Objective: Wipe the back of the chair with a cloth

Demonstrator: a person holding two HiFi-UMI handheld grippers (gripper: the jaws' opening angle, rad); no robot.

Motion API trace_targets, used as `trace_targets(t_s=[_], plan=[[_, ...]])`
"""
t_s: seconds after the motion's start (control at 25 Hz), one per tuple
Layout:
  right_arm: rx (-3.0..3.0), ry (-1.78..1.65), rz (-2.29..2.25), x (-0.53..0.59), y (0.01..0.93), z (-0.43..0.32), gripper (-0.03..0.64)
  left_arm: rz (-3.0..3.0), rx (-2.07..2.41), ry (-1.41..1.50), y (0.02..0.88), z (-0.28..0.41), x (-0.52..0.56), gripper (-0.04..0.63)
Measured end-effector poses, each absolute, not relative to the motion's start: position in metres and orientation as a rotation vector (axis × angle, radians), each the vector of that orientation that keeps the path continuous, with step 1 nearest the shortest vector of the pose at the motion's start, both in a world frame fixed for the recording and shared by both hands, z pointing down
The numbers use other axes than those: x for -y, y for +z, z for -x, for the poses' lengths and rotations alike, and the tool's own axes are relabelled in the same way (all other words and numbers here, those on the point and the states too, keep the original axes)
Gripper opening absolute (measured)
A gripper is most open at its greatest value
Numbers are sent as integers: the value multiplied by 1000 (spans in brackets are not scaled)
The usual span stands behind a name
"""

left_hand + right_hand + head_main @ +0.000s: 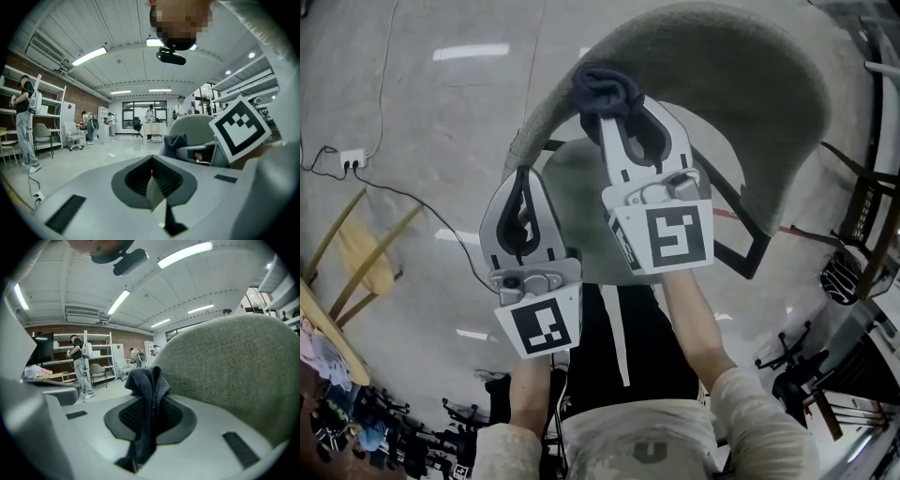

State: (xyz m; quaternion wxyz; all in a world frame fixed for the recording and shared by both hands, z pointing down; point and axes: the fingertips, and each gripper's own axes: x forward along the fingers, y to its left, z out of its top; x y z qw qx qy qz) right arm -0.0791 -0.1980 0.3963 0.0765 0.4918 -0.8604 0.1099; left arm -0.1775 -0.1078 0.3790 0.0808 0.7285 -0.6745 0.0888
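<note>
The chair's grey-green fabric back (pixel 741 84) curves across the top of the head view. My right gripper (pixel 617 108) is shut on a dark blue cloth (pixel 605 86), and the bunched cloth rests against the top left rim of the back. In the right gripper view the cloth (pixel 149 380) sticks up between the jaws, with the chair back (pixel 234 366) close on the right. My left gripper (pixel 523 178) is shut with nothing in it, lower and to the left, beside the back's left edge. Its own view shows the closed jaws, the chair back (pixel 192 124) and the cloth (pixel 174 144).
A power strip (pixel 352 157) with a cable lies on the pale floor at left. A yellow wooden chair (pixel 361 258) stands at lower left. Dark chairs and frames (pixel 862 225) crowd the right side. People (pixel 23 122) and shelves are far off in the room.
</note>
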Motion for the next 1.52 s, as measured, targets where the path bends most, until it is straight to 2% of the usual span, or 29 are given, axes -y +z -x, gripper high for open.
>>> trace_targets(t_s=[0.44, 0.88, 1.52], plan=[[2405, 421, -1778, 220, 403, -15, 58, -2264, 1899, 292, 383, 131, 125, 15], [2094, 404, -2200, 194, 396, -127, 60, -2418, 1709, 262, 388, 65, 137, 15], [1785, 379, -2503, 129, 391, -212, 60, -2567, 1494, 285, 392, 11, 115, 15]])
